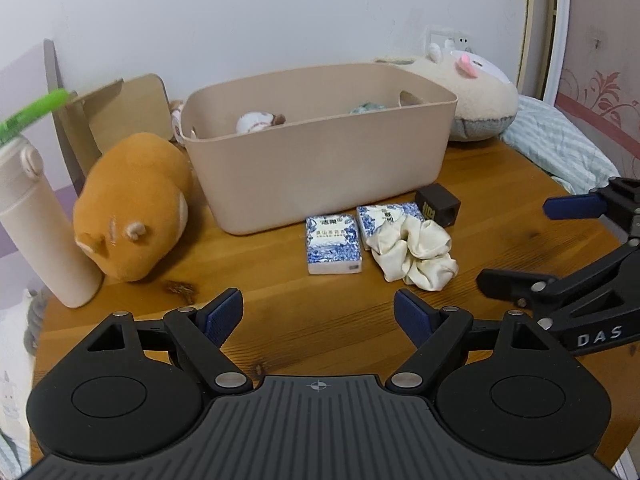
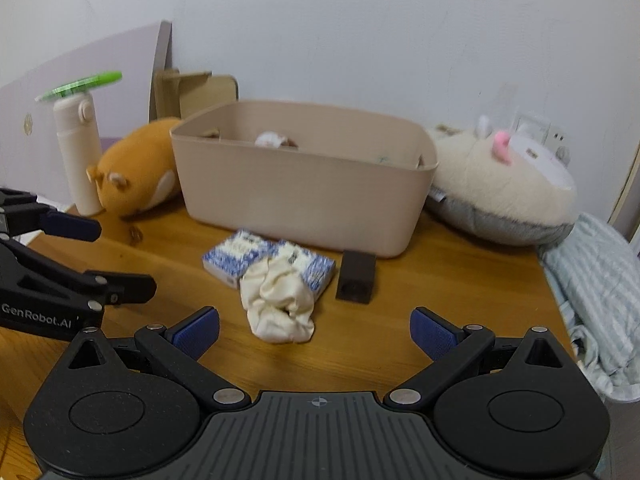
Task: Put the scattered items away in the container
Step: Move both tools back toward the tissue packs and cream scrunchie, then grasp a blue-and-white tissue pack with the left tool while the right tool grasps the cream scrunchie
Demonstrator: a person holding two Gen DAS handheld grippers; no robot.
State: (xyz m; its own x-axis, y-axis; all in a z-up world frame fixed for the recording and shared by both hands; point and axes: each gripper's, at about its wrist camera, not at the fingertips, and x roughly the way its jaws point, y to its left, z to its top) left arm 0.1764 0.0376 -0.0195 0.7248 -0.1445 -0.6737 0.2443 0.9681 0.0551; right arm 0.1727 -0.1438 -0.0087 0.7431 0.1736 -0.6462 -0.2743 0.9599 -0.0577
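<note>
Bare wooden tabletop (image 1: 320,320) lower centre – beige plastic bin (image 1: 316,168) behind cream satin scrunchie (image 2: 280,304). Left hand-held gripper (image 1: 319,316), right hand-held gripper (image 2: 315,330) – both spread, empty, angled down.

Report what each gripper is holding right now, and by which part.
Nothing is held. The left gripper and the right gripper both stand open over bare table, short of the cream scrunchie and the tissue packs.

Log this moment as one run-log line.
left gripper open, empty | right gripper open, empty | scrunchie, two tissue packs, black block outside bin
</note>
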